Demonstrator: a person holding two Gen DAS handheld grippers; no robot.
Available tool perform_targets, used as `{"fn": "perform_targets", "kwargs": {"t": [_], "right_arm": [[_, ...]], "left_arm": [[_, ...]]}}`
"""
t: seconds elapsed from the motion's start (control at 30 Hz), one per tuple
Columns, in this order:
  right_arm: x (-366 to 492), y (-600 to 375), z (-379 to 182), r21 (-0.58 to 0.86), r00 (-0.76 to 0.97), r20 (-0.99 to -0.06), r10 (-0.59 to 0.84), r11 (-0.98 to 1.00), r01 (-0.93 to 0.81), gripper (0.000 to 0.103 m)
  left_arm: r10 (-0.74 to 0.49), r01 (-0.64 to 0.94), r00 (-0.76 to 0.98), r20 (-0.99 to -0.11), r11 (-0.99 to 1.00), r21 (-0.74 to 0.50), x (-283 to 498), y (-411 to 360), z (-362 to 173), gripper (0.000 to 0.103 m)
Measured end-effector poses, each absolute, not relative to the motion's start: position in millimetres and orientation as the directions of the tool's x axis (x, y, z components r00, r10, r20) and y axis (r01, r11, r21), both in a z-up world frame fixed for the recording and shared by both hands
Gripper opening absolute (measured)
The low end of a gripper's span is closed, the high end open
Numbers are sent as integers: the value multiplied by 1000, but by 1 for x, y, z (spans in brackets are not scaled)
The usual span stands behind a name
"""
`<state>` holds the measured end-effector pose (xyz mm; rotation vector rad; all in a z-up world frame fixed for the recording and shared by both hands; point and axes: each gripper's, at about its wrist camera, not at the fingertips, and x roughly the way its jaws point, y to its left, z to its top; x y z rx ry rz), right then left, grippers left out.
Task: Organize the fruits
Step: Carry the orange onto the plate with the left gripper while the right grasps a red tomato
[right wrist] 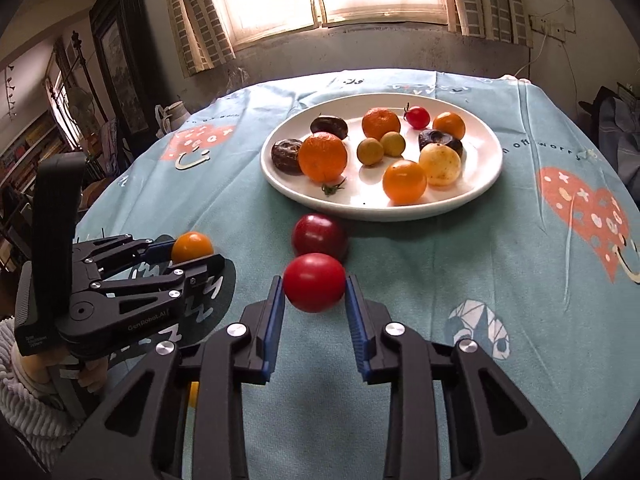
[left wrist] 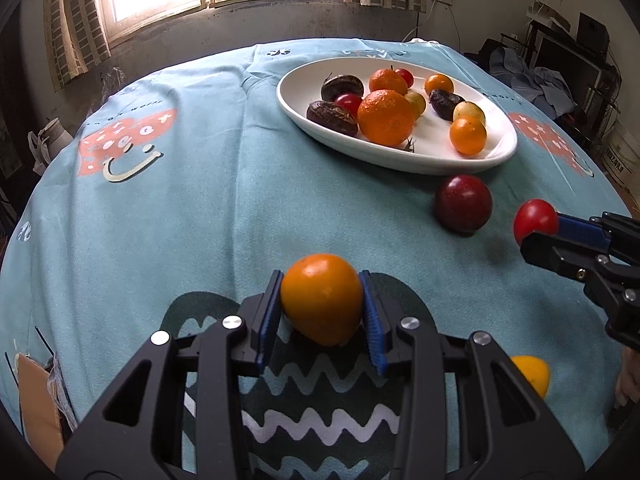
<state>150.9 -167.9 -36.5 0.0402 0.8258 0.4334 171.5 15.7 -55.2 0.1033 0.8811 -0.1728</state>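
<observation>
— Both black two-finger tongs with ribbed blue pads are clamped on fruit, yes?

— Yes. Left tongs (left wrist: pixel 322 300) pinch a smooth, glossy orange tomato-like fruit (left wrist: pixel 322 298) between the pads, low over the cloth. Right tongs (right wrist: pixel 315 286) squeeze a shiny round red tomato (right wrist: pixel 314 282) the same way.

— Biggest thing around them?

— A soft teal cotton tablecloth (left wrist: pixel 220 200) printed with coral hearts and a dark zigzag patch, draped over a round table.

— Next?

— A wide, shallow oval plate of glossy white ceramic (right wrist: pixel 480 176), at the far middle of the cloth. It holds dimpled orange mandarins, wrinkled dark brown passion fruits, small yellow-green round fruits, a pale speckled one, smooth orange ones and red cherry tomatoes.

— Anything loose?

— A dark red, smooth-skinned plum (right wrist: pixel 319 236) lies on the cloth just before the plate's near rim, right behind the gripped red tomato. A small yellow-orange fruit (left wrist: pixel 532 374) lies near the left tongs, partly hidden by their frame.
</observation>
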Motion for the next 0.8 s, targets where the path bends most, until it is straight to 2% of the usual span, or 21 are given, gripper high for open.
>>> {"fn": "perform_targets", "kwargs": {"t": [0.3,0.43,0.6,0.8], "right_arm": [[151,-168,-39,202,594,-706,385,914,-353,31],[145,-167,-32,161,637,-683,358,924,-346,31],[136,-166,-18,45,722,-637,271,948,-316,31],[142,-178,-16,46,733,-634,247,958,-283,31]], "left_arm": [[-74,180,683,-726,981,70,160,8,-45,38],[-89,167,704,-705,985,43,157,12,-35,38],[-130,169,710,-692,986,-11,159,14,-24,38],[-119,165,713,-691,986,1,176,3,-13,38]]}}
